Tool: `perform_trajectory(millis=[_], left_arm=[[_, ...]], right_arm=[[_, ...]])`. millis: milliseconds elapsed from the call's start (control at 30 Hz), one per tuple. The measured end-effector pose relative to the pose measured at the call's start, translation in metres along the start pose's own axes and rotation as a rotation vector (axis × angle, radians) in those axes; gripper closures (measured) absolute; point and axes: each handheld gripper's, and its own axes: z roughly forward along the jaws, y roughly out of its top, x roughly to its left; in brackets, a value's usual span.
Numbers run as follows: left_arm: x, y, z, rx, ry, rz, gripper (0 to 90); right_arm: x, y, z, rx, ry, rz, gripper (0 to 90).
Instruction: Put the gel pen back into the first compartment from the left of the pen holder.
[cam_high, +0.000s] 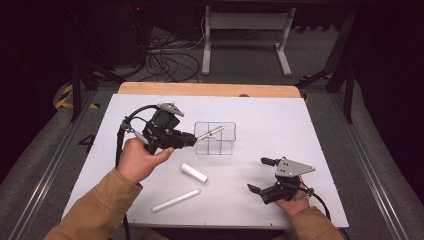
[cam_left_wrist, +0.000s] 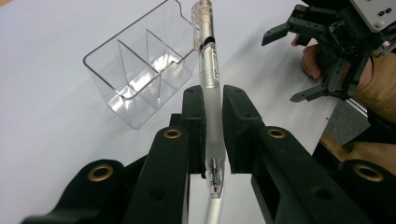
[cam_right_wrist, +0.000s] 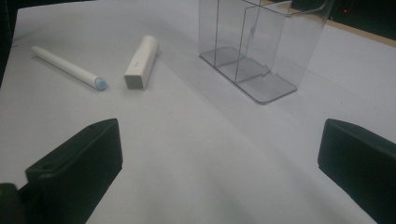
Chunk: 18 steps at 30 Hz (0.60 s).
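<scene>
1. The left gripper (cam_left_wrist: 212, 135) was seen pinched on a clear gel pen (cam_left_wrist: 208, 93), jaws pressed onto the frosted grip section, writing tip toward the camera, clear capped end pointing away.
2. In the high view the pen (cam_high: 210, 132) was held in the air by the left gripper (cam_high: 189, 140), its far end over the near-left rim of the clear organizer (cam_high: 215, 138); it was not yet inside any compartment.
3. The organizer (cam_left_wrist: 140, 74) was shown as a clear plastic box with inner dividers, standing upright on the white table (cam_high: 280, 130), all compartments judged empty.
4. Progress judged early: one pen lifted, nothing dropped in yet.
5. Left on the table, near the person: a white pen (cam_right_wrist: 67, 67) with a pale blue tip and a short white capped tube (cam_right_wrist: 141, 61), lying just beside each other, apart from the organizer.
6. The right gripper (cam_high: 263, 175) was rested at the near-right table edge, jaws spread wide, nothing held.
</scene>
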Motion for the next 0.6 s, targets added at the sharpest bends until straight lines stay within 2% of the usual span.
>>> perform_trajectory(millis=[333,600], left_arm=[[0.017,0.0,-0.005,0.01,0.028,-0.031,79.9],[0.023,0.0,-0.006,0.024,0.05,-0.047,79.9]], right_arm=[[0.0,0.0,0.0,0.001,0.001,0.001,0.2],[0.0,0.0,0.0,0.0,0.002,0.001,0.2]])
